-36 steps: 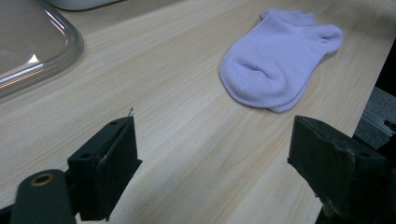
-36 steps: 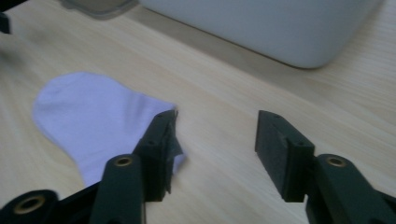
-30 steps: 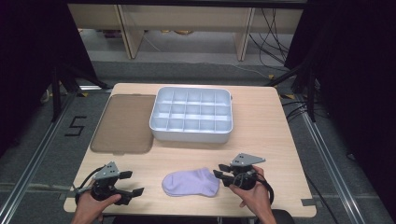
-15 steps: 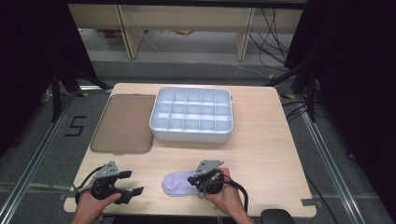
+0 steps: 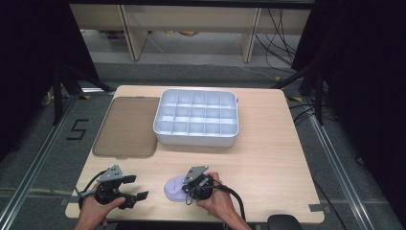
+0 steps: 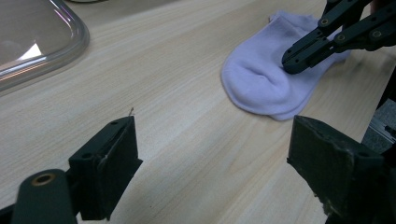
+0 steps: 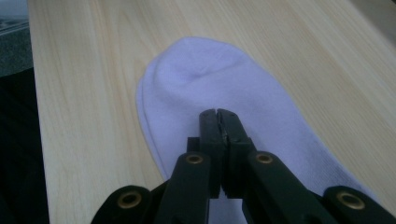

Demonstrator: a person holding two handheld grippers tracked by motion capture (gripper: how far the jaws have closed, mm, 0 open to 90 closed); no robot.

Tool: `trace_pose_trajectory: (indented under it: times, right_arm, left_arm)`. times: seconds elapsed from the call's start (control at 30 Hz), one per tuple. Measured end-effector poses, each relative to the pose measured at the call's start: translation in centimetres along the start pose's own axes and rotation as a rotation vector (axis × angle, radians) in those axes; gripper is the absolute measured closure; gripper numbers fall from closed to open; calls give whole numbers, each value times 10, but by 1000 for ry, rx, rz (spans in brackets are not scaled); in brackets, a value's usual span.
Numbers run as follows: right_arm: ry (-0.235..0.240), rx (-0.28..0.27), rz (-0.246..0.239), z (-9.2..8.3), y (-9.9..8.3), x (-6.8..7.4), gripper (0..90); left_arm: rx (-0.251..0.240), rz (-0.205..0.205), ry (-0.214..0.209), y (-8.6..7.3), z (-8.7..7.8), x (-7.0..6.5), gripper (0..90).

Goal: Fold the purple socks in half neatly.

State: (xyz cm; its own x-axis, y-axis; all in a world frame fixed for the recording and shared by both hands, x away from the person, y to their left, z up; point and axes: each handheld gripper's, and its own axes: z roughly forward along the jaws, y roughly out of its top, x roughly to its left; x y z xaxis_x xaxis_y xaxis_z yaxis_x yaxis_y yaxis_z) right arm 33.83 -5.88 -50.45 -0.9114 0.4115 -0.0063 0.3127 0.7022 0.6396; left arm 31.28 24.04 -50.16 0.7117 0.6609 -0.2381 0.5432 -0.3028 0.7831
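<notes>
Near the front edge of the pale wooden table [image 5: 268, 158], between the two hands: a lilac cotton ankle sock [image 5: 173, 188] [image 6: 266, 79] [image 7: 210, 79], lying flat. Well short of the white plastic compartment tray [image 5: 196, 139] and the smoky translucent lid [image 5: 127, 127] beside it.

Swung in from the sock's right side within the last second and now planted over its middle: the right gripper [image 5: 184, 184] [image 6: 287, 63] [image 7: 218, 114]. Just been closing, now with both jaws pressed together, tips bearing down at a pucker in the cloth. Cannot tell whether any fabric is nipped between the pads; seemingly none, going by the right gripper view.

Unmoved at the left, held just off the wood: the left gripper [image 5: 135, 188] [image 6: 210, 158], spread wide, with nothing between the pads.

Points to a pick-up begun but probably not secured. Likely calls for reopening and biting on the fold or an edge before any lift toward the tray.
</notes>
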Motion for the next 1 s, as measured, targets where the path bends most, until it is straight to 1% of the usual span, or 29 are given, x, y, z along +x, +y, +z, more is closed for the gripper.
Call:
trace_pose_trajectory:
  times: [0.03, 0.07, 0.1, 0.2, 0.23, 0.33, 0.37, 0.4, 0.43, 0.47, 0.5, 0.53, 0.57, 0.6, 0.63, 0.67, 0.7, 0.73, 0.77, 0.8, 0.83, 0.87, 0.9, 0.93, 0.97, 1.0]
  right_arm:
    - [3, -4, -1, 2, 2, 2, 899]
    - [5, 4, 8, 5, 5, 4, 899]
    - [16, -7, -14, 10, 10, 5, 899]
    - [29, -8, -20, 14, 15, 8, 899]
    - [38, -16, -35, 20, 20, 10, 899]
    - [40, -7, -34, 22, 24, 11, 899]
    - [52, -18, -54, 25, 26, 12, 899]
    - [52, -18, -54, 25, 26, 12, 899]
    - [52, -16, -42, 25, 27, 14, 899]
    - [67, -18, -50, 26, 28, 14, 899]
    - [62, -15, -62, 27, 29, 14, 898]
    - [63, -17, -57, 27, 29, 15, 898]
    - [62, -15, -49, 27, 29, 16, 898]
    - [62, -16, -49, 27, 29, 16, 897]
    - [65, -19, -60, 27, 29, 15, 894]
    - [64, -21, -59, 27, 29, 15, 887]
    - [73, -25, -58, 26, 29, 14, 883]
    - [73, -36, -63, 25, 29, 13, 881]
    - [73, -36, -63, 25, 29, 13, 881]
    - [74, -39, -48, 23, 29, 13, 881]
    - [73, -41, -47, 21, 30, 11, 881]
    - [68, -49, -43, 18, 30, 10, 881]
    - [69, -55, -34, 15, 30, 9, 882]
    - [65, -66, -44, 14, 30, 7, 882]
    - [59, -66, -20, 10, 28, 5, 881]
    - [50, -67, -17, 7, 27, 3, 881]
  left_arm:
    - [3, -3, 0, 0, 0, 0, 154]
    - [0, -2, 1, 0, 0, -1, 154]
    - [-3, -4, 2, 0, 0, -1, 156]
    - [5, -12, -5, 0, 1, -1, 156]
    - [9, -6, -2, 0, 1, 0, 158]
    - [3, -9, -5, 0, 3, 0, 161]
    - [14, -7, -3, 0, 3, 0, 165]
    - [20, -12, -4, 0, 3, -1, 165]
    - [16, -4, -5, 0, 5, 0, 165]
    - [24, -12, -5, 1, 6, -1, 168]
    - [21, -8, -5, 1, 8, -2, 173]
    - [31, -8, -11, 2, 10, -3, 181]
    - [39, -8, -6, 2, 13, -4, 186]
    - [42, 4, -13, 3, 15, -4, 194]
    - [45, -7, -9, 3, 18, -7, 203]
    - [58, -2, -13, 4, 20, -7, 213]
    - [63, 12, -14, 5, 23, -8, 226]
    - [65, 10, -9, 5, 24, -10, 238]
    - [64, 16, -14, 5, 25, -9, 238]
    - [65, 31, -12, 6, 26, -10, 254]
    - [80, 43, -6, 6, 27, -10, 284]
    - [81, 71, -7, 7, 30, -10, 307]
    - [89, 68, -7, 7, 31, -11, 331]
    - [107, 80, -9, 8, 32, -11, 350]
    - [100, 75, -18, 8, 33, -13, 374]
    - [102, 91, -25, 9, 35, -14, 402]
